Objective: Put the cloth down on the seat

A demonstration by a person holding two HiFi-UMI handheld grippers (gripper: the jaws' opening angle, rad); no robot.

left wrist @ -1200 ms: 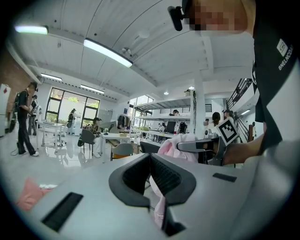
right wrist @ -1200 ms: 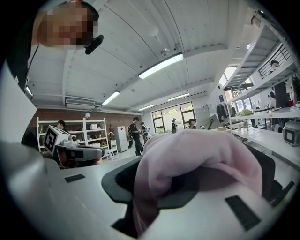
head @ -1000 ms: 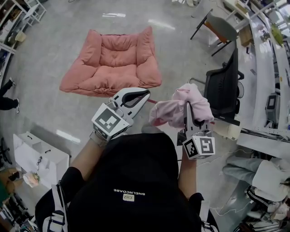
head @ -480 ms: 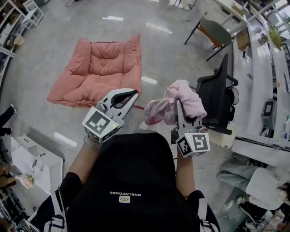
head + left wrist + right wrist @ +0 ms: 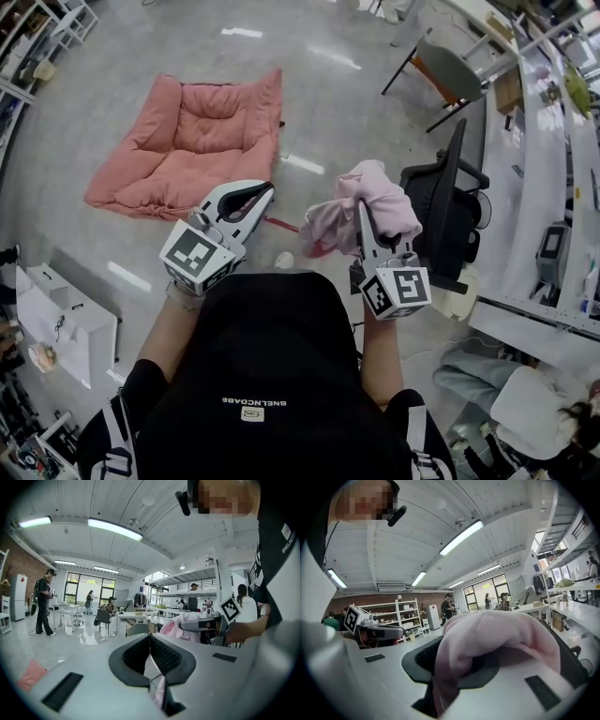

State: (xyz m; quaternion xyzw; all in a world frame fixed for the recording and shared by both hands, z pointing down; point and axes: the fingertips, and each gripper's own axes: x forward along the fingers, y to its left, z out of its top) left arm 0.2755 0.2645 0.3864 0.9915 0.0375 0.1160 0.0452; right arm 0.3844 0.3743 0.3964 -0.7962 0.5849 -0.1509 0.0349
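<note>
The seat is a salmon-pink cushioned floor chair lying on the grey floor at the upper left of the head view; a corner of the seat shows low in the left gripper view. A pale pink cloth is bunched over my right gripper, which is shut on it. In the right gripper view the cloth drapes over both jaws and hides their tips. My left gripper is shut with nothing in it, held in the air just right of the seat's near corner. Both are well above the floor.
A black office chair stands close to the right of my right gripper. A grey chair with orange legs is farther back. Desks line the right side, and a white cabinet is at the lower left. People stand in the distance.
Both grippers have travelled across the room with the cloth still in the right one. The seat has slid left in the head view, and the black chair has come closer to the right gripper.
</note>
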